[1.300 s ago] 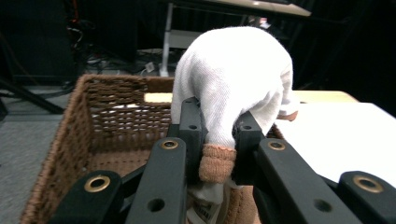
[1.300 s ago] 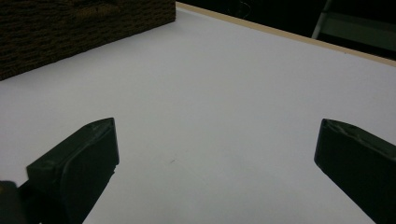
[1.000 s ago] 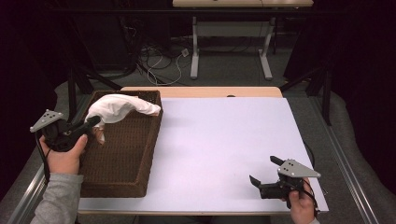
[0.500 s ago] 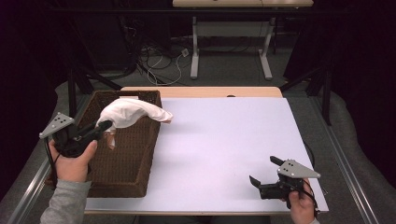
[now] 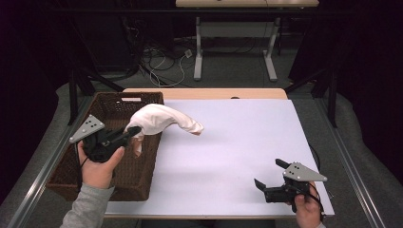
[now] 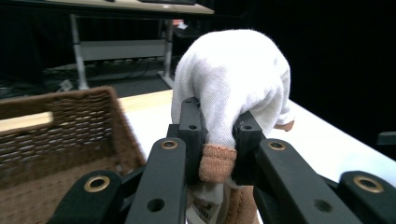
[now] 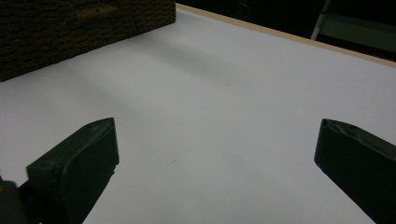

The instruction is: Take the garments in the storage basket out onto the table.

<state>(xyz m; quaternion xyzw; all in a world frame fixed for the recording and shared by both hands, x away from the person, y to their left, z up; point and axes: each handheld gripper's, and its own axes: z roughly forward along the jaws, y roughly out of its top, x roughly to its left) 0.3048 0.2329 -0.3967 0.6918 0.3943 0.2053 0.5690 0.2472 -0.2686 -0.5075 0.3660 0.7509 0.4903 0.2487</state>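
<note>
We are in the carrying step: our left gripper (image 5: 134, 130) is clamped on a bundle of white cloth with tan-brown trim, apparently socks (image 5: 161, 119), and holds it in the air over the right rim of the dark brown woven wicker basket (image 5: 64, 164), with the free end of the bundle reaching out over the white table (image 5: 237, 142). In the left gripper view the two black jaws pinch the white fabric (image 6: 233, 79) between them, and a tan cuff pokes out just below the pads.

By our judgement the bundle is on its way out of the basket and onto the table. The next move calls for carrying it clear of the basket's rim, lowering it onto the bare white surface, and only then letting the jaws part; the hanging end should not snag on the wicker edge.

Our right gripper (image 5: 272, 178) rests low near the table's front right corner, its jaws spread wide with nothing between them, well apart from the bundle.

As for the basket, what we see of its inside is bare weave; the part beneath the left hand and the bundle is hidden, so we cannot tell whether anything else lies there.
</note>
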